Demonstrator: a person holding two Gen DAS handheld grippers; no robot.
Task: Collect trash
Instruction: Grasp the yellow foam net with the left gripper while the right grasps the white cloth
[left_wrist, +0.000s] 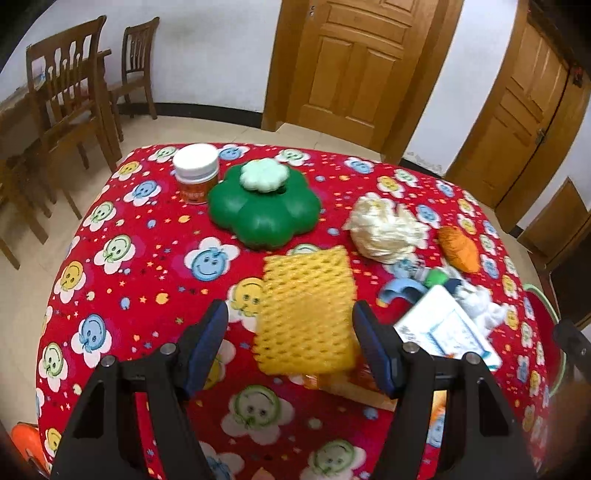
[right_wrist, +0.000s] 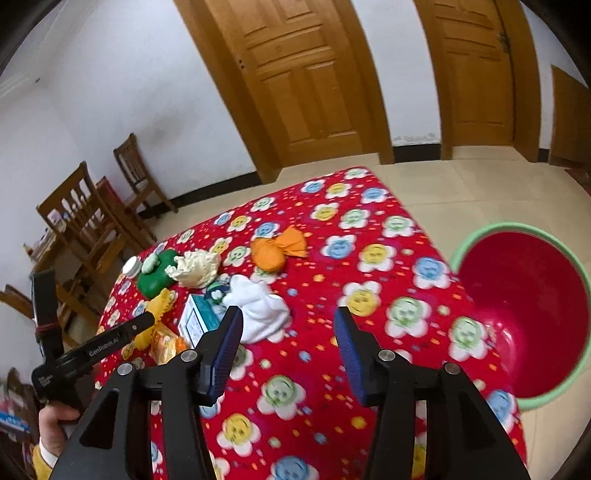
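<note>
On the red smiley tablecloth (left_wrist: 155, 258) lies a yellow foam net (left_wrist: 306, 310), partly over an orange packet (left_wrist: 351, 384). My left gripper (left_wrist: 288, 317) is open with the net between its fingers, and I see no pad pressing on it. Further right lie a white-and-teal box (left_wrist: 447, 328), a white tissue (right_wrist: 258, 310), a cream paper wad (right_wrist: 195, 271) and an orange wrapper (right_wrist: 277, 251). My right gripper (right_wrist: 286, 325) hangs open over bare cloth with nothing in it, the tissue just beyond its left finger. A red bin with a green rim (right_wrist: 517, 314) stands right of the table.
A green flower-shaped container (left_wrist: 262, 206) and a white-lidded jar (left_wrist: 195, 173) stand at the table's far left. Wooden chairs (left_wrist: 70, 96) are off to the left and wooden doors (left_wrist: 351, 62) behind. A hand (right_wrist: 55, 421) holds the left gripper's handle.
</note>
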